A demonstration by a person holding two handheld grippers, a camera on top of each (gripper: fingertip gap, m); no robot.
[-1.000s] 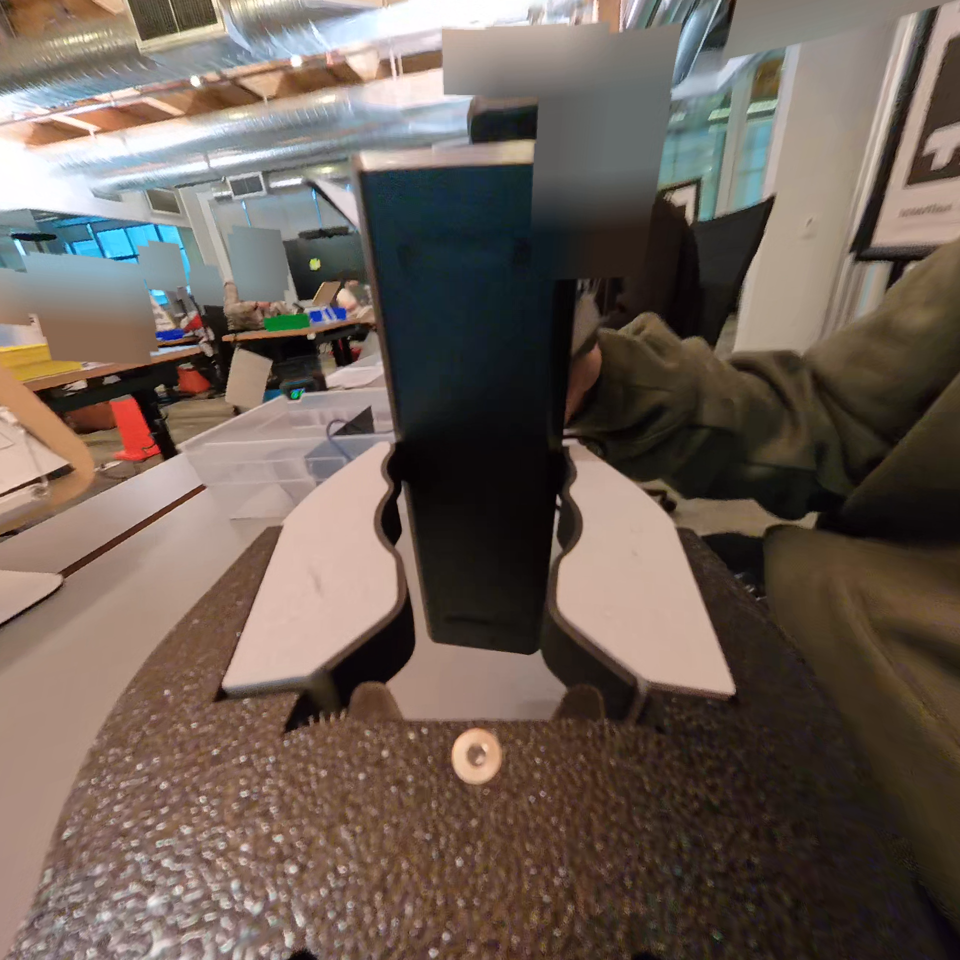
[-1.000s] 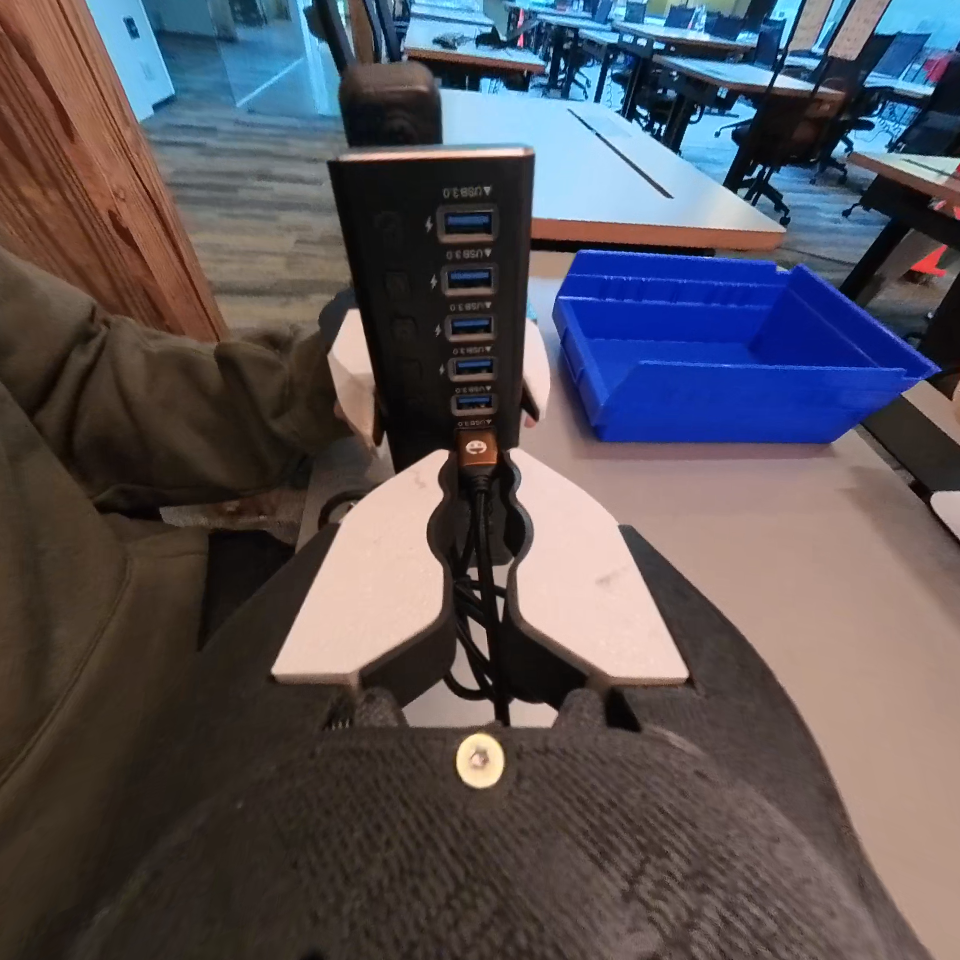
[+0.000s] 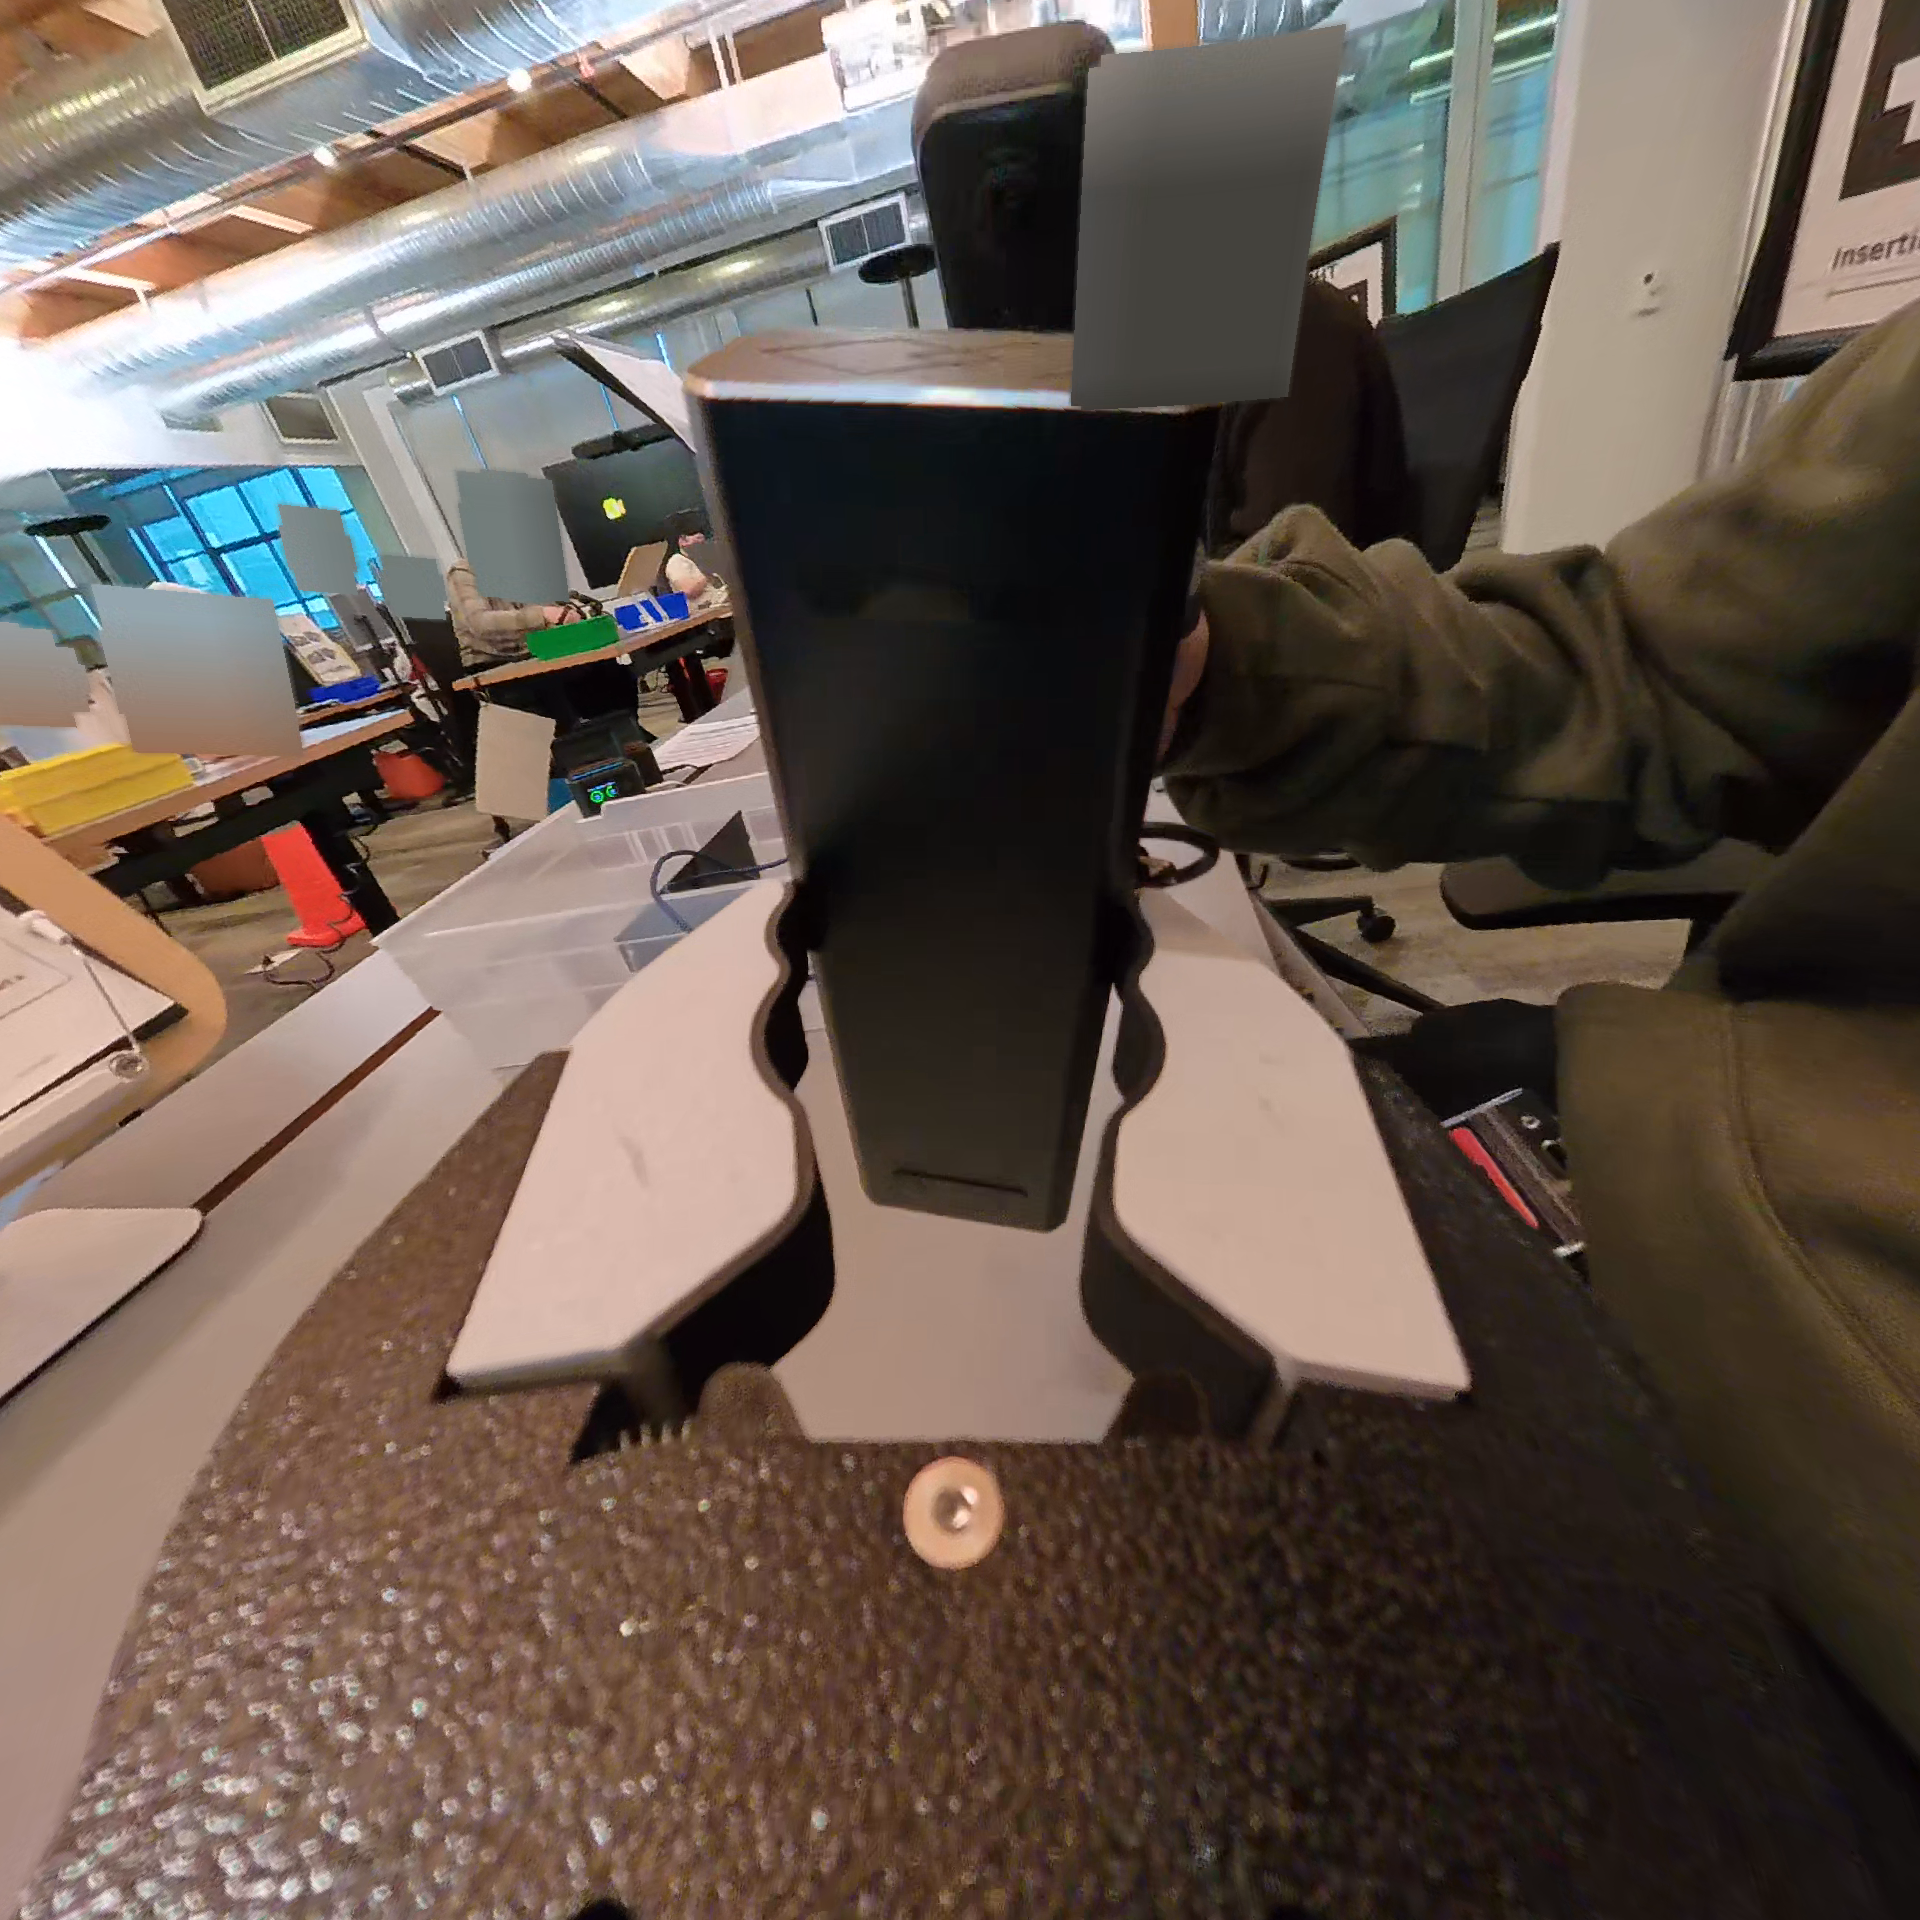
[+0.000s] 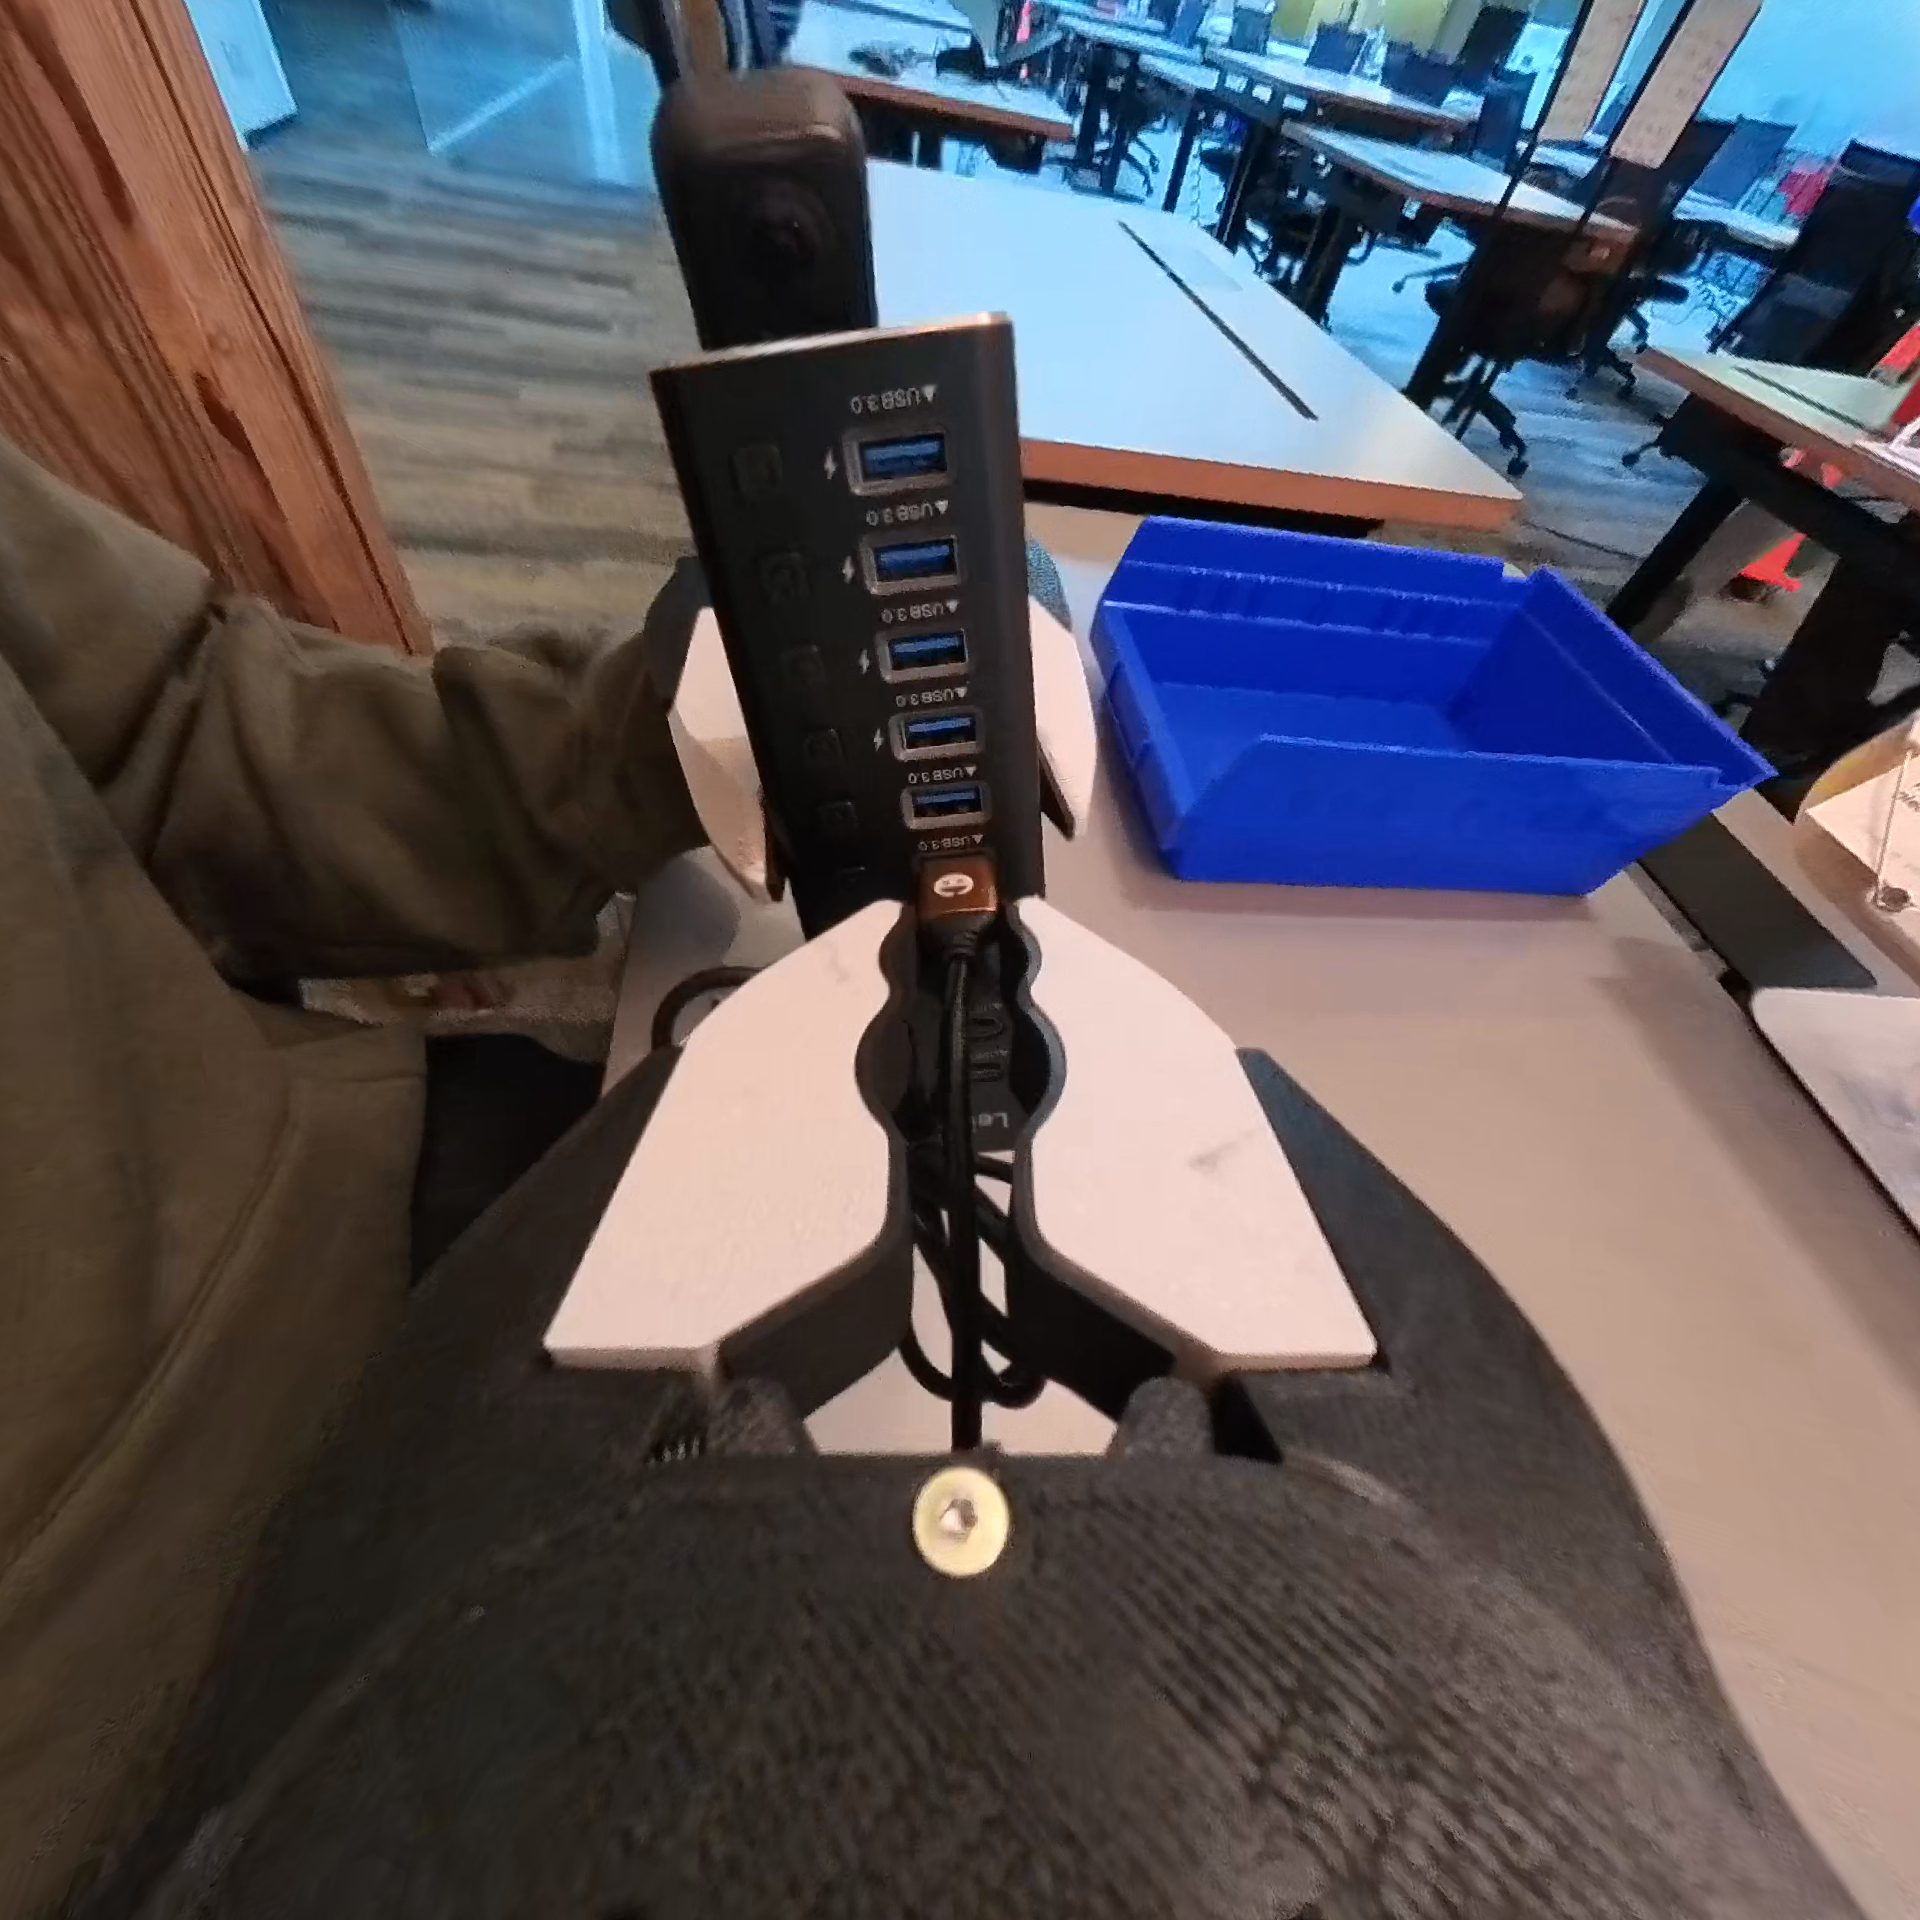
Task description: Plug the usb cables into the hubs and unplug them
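My left gripper (image 3: 961, 914) is shut on a black USB hub (image 3: 956, 779) and holds it upright above the table, plain back toward this camera. In the right wrist view the hub (image 4: 862, 623) shows its front with several blue ports, and the left gripper's fingers (image 4: 712, 769) clamp its sides. My right gripper (image 4: 951, 925) is shut on a copper-coloured USB plug (image 4: 954, 888) that sits at the hub's lowest port. Its black cable (image 4: 961, 1195) runs back between my fingers. The port itself is hidden by the plug.
A blue bin (image 4: 1403, 727) stands on the grey table (image 4: 1351, 1091) to the right of the hub. A clear plastic tub (image 3: 540, 925) stands behind the hub on the left. The person's green sleeve (image 3: 1507, 696) reaches in beside the hub. Left and right tips are no more than a few centimetres apart.
The hub now leans a little to the left in the right wrist view. The plug stays at the lowest port. Both grips are unchanged.
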